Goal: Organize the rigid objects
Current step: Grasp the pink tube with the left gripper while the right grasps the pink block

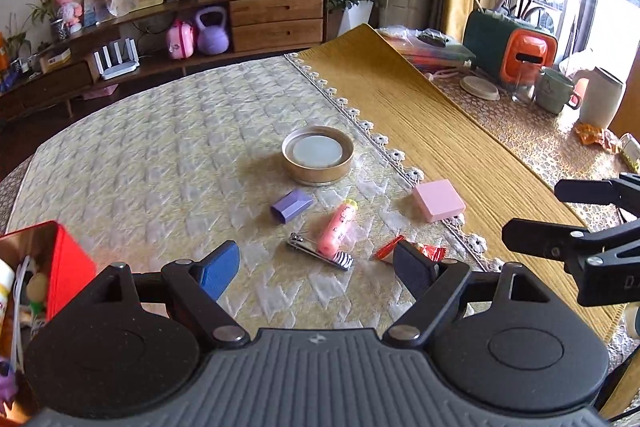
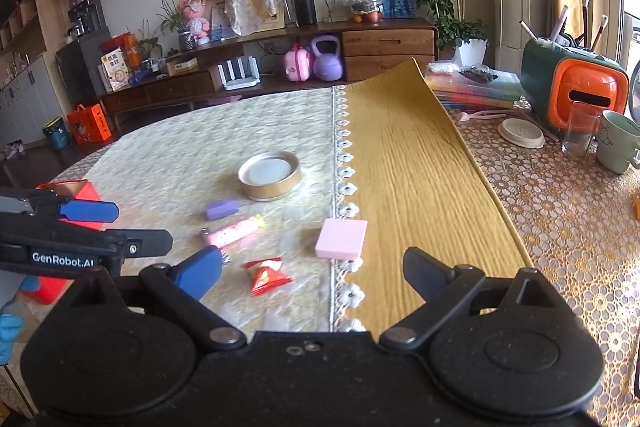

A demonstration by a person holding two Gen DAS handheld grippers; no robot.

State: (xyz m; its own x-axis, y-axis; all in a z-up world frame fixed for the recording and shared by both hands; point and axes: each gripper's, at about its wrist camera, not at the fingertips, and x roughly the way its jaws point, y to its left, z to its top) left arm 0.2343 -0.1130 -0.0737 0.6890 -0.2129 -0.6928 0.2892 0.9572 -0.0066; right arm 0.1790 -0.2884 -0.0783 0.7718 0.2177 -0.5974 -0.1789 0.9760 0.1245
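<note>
Both my left tongs (image 1: pixel 316 271) and right tongs (image 2: pixel 312 273) are wide open, holding nothing. Little things lie on my cloth-covered desk (image 1: pixel 160 155): a pink block (image 1: pixel 439 199), a round lid (image 1: pixel 318 155). A wooden shelf (image 1: pixel 276 15) stands behind.

Your left gripper (image 1: pixel 316 269) points downward, jaws spread wide and empty. Your right gripper (image 2: pixel 316 277) sits just beside it, likewise tilted down with jaws apart, gripping nothing.

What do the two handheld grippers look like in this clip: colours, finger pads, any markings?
Both are black plastic with ribbed bodies, round pivot housings and silver rivets. The left gripper has one blue-padded finger and one dark; so does the right gripper. White "GenRobot.AI" lettering marks the left one's side. A blue glove shows beneath it.
</note>
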